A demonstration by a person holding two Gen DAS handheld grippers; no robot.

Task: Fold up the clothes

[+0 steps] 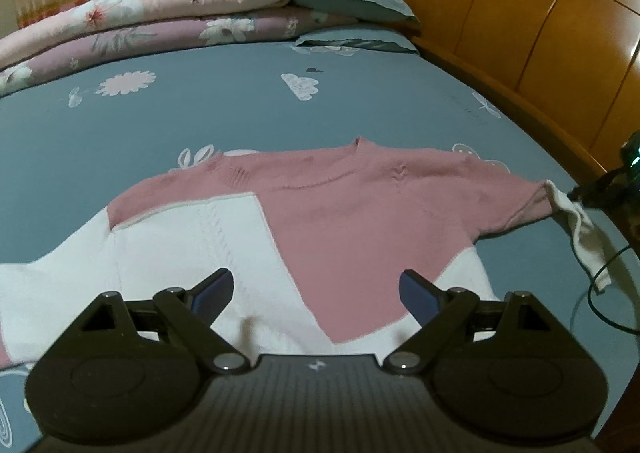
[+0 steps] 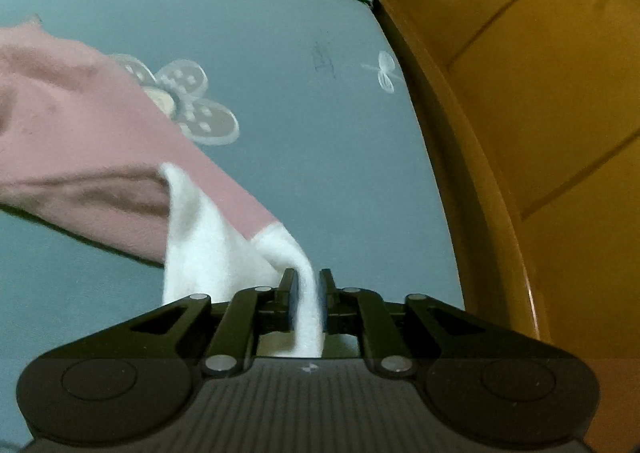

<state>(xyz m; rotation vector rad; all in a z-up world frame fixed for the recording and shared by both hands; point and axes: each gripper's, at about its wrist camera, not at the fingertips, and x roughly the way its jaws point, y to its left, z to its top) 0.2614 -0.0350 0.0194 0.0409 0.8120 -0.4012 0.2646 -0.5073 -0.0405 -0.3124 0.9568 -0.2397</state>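
Your left tongs point(image 1: 316, 289) hang spread apart over the pink-and-white sweater point(image 1: 344, 213), lying flat on the bed point(image 1: 200, 109). Your right tongs point(image 2: 308, 281) clamp its white cuff point(image 2: 224, 249) near the wooden headboard point(image 2: 540, 93).

text: none legible | bedsheet point(image 2: 320, 157) mark (too blurred to read)

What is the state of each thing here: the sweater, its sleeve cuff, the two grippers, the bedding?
Sweater: spread flat on the bed sheet, unfolded.
White sleeve cuff: lifted, between the right gripper's fingers.
Right gripper: nearly closed, cuff still between its jaws.
Left gripper: wide open, empty, above the sweater.
Quilts: folded, stacked at the far edge.
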